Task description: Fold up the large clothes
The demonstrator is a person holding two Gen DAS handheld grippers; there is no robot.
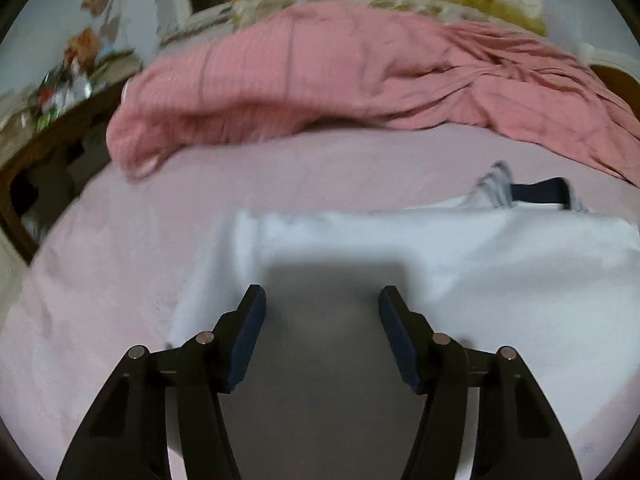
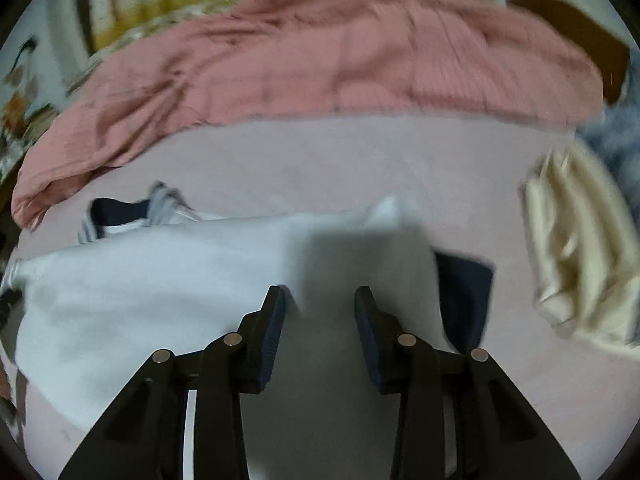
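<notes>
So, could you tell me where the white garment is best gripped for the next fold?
Probably along its near edge, one corner per gripper, coming down from above at a slant. The white garment lies flat and wide on the pink bed sheet, so a thin hem suits the left gripper and right gripper.

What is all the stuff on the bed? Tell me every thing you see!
white garment: one, white with navy trim, flat on the near part of the bed
pink blanket: one, salmon pink, bunched along the far side
bed sheet: one, pale pink, under everything
cream cloth: one, cream, crumpled at the right edge
cluttered shelf: one, brown, far left, too blurred to tell its contents
left tongs: one, black, open above the white garment
right tongs: one, black, open above the white garment
</notes>
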